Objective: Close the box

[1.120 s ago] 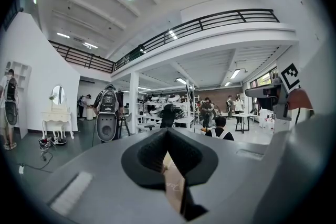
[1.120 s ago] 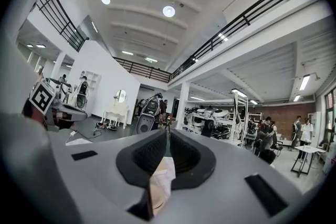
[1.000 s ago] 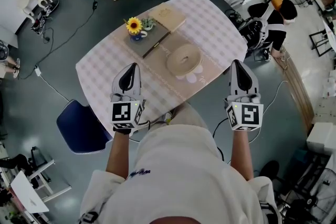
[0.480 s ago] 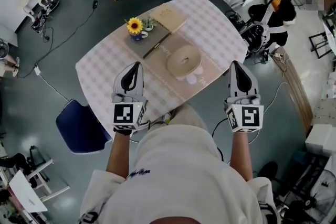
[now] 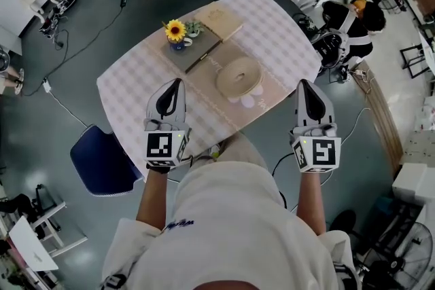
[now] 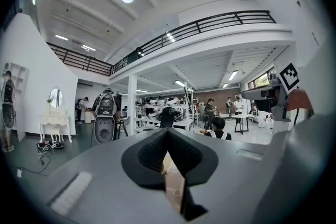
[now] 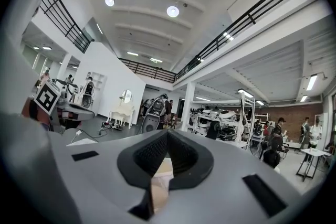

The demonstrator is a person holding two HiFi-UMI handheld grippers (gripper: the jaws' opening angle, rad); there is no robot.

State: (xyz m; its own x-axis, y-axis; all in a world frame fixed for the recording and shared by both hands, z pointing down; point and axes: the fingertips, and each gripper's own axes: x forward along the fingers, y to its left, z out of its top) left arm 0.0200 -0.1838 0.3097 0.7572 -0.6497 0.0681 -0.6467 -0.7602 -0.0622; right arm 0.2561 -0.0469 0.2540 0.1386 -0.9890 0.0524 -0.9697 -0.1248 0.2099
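Head view: left gripper [image 5: 177, 83] and right gripper [image 5: 302, 83], lower-middle frame, are both clenched and empty. The round box [image 5: 239, 76] sits centre-frame on the table [image 5: 129, 88], untouched. Its lid looks seated, so closing seems finished.

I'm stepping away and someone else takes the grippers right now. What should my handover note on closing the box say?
Left gripper: shut, empty.
Right gripper: shut, empty.
Both are held level above the near side of the table, touching nothing.
Things: a round beige container sits mid-table. A flat tan box lies farther off, beside the sunflower.
Done: nothing visible.
Left: reach the box and close it. From here I cannot tell which one is meant or whether it is open.
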